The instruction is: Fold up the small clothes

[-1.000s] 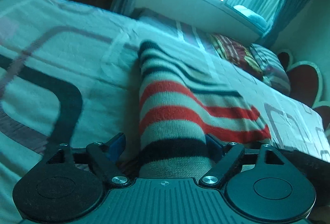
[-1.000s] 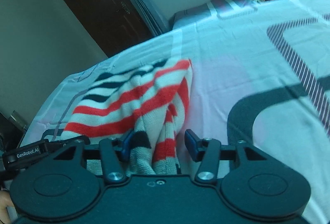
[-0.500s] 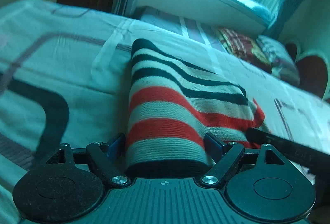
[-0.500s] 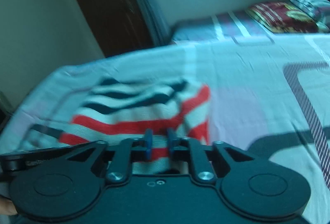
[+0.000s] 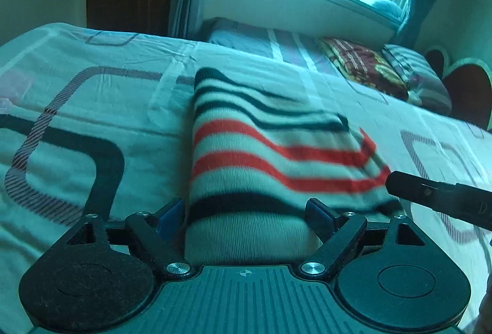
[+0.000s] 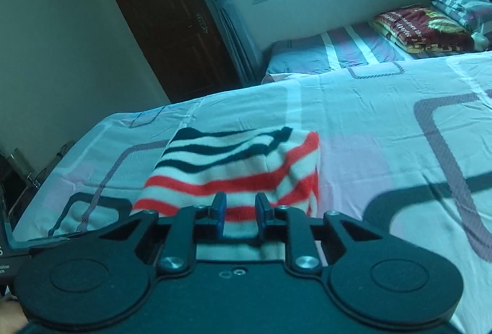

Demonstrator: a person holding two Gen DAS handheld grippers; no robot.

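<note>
We hold the sweater [image 5: 261,162] between both hand-held grippers: left [image 5: 246,214] wide around it, right [image 6: 238,211] just reopening, narrow. Next, we judge, lay the fold flat on the bed [image 6: 369,125].

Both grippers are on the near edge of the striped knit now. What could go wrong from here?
1. The left gripper has its jaws wide around a thick fold of the striped sweater; whether it presses is unclear, so that side may slip.
2. The right gripper has just been reopening with knit between its pads, so its pinch looks weak.
3. Uneven holds could skew the fold across the bedsheet.
</note>
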